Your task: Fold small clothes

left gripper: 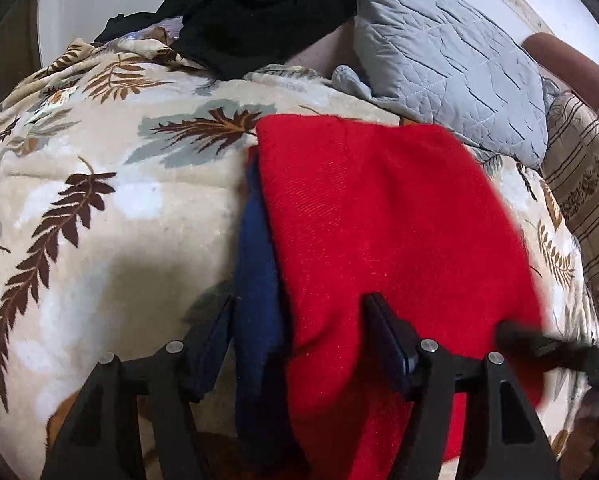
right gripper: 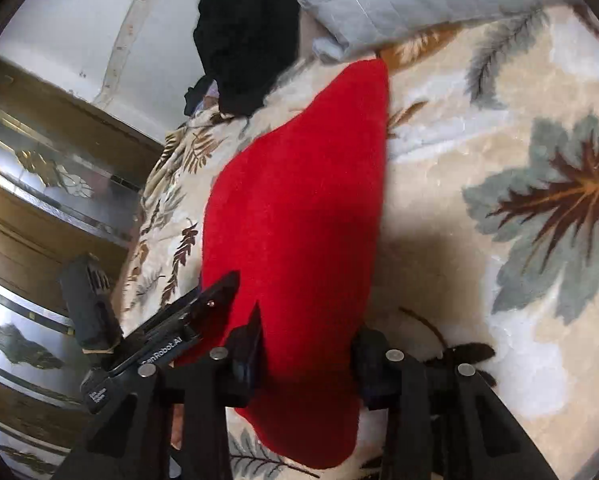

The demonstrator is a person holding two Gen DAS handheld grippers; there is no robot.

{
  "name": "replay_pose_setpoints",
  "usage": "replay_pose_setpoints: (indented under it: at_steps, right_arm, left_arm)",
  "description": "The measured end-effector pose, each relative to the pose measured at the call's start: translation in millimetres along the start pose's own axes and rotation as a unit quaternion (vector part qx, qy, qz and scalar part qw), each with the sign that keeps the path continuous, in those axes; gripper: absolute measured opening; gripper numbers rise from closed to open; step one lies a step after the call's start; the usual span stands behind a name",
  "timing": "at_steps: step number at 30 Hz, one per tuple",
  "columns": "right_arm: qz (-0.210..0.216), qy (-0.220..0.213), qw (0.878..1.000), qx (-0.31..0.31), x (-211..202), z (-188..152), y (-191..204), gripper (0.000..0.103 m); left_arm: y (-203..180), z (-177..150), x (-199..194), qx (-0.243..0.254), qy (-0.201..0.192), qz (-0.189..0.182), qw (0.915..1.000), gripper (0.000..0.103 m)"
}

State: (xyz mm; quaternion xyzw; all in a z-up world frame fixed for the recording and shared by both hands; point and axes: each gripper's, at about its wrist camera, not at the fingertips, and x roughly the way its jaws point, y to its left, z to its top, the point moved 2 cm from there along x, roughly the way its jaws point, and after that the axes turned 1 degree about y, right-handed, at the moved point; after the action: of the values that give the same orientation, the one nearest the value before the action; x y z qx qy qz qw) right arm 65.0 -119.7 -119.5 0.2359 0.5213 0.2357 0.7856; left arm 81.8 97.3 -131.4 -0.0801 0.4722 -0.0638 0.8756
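Note:
A red knit garment (left gripper: 387,224) lies on a leaf-patterned bed blanket (left gripper: 99,200), with a dark blue part (left gripper: 259,280) showing along its left edge. My left gripper (left gripper: 299,308) is open, its fingers (left gripper: 215,336) spread over the blue and red edge near me. In the right wrist view the red garment (right gripper: 299,208) runs away from me. My right gripper (right gripper: 311,332) is open, with the near end of the red garment between its fingers (right gripper: 251,336). The left gripper (right gripper: 203,304) shows at the garment's left edge there.
A black garment (left gripper: 259,12) is heaped at the back of the bed. A grey quilted pillow (left gripper: 451,64) lies at the back right. A striped bedspread (left gripper: 579,184) is at the right. A wooden cabinet with glass panels (right gripper: 39,168) stands beside the bed.

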Motion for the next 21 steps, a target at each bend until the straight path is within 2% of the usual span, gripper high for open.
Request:
replay_pose_setpoints:
  at_steps: [1,2,4,5,7,10,13,14,15,16,18,19,20,21]
  right_arm:
    - [-0.019,0.030,0.999,0.019,17,-6,-15,0.040]
    - [-0.010,0.044,0.998,0.041,24,-6,-27,0.046]
    - [0.037,0.026,0.997,0.066,16,-8,-34,0.059]
    - [0.037,0.015,0.997,0.060,8,-5,-32,0.067]
    - [0.053,-0.025,0.997,0.054,-10,8,-28,0.071]
    - [0.063,-0.036,0.995,0.072,-7,32,-31,0.077]
    - [0.065,0.004,0.994,0.088,33,53,-39,0.077]
    - [0.072,0.014,0.993,0.089,37,57,-40,0.063]
    - [0.038,0.009,0.997,0.061,37,59,-29,0.047]
    - [0.019,-0.004,0.999,0.030,33,60,-16,0.042]
    - [-0.017,-0.030,0.999,-0.021,23,52,4,0.040]
    - [-0.044,-0.025,0.998,-0.028,30,48,3,0.040]
    - [-0.058,-0.016,0.998,-0.024,36,47,-3,0.040]
    - [-0.051,-0.016,0.999,-0.005,40,45,-13,0.043]
  left_arm:
    - [1,-1,2,-0.007,0.003,-0.007,1.0000,0.068]
    - [3,-3,-1,-0.008,-0.002,-0.006,1.0000,0.068]
    - [1,-3,-3,-0.005,-0.004,-0.004,1.0000,0.068]
    - [2,-3,-2,-0.007,-0.003,-0.006,1.0000,0.068]
    - [2,-3,-4,-0.011,-0.002,-0.009,0.9999,0.069]
    - [1,-5,-6,-0.011,-0.004,-0.008,0.9999,0.069]
    - [2,-4,-5,-0.013,-0.003,-0.007,0.9999,0.069]
    - [2,-4,-6,-0.012,-0.003,-0.006,0.9999,0.069]
    - [2,-4,-6,-0.011,-0.004,-0.008,0.9999,0.069]
    - [3,-5,-6,-0.011,-0.004,-0.010,0.9999,0.069]
    - [3,-5,-5,-0.009,-0.002,-0.011,0.9999,0.070]
    - [2,-5,-4,-0.009,0.000,-0.014,0.9999,0.070]
    - [1,-5,-4,-0.010,-0.001,-0.013,0.9999,0.070]
    - [1,-5,-5,-0.008,-0.003,-0.009,0.9999,0.070]
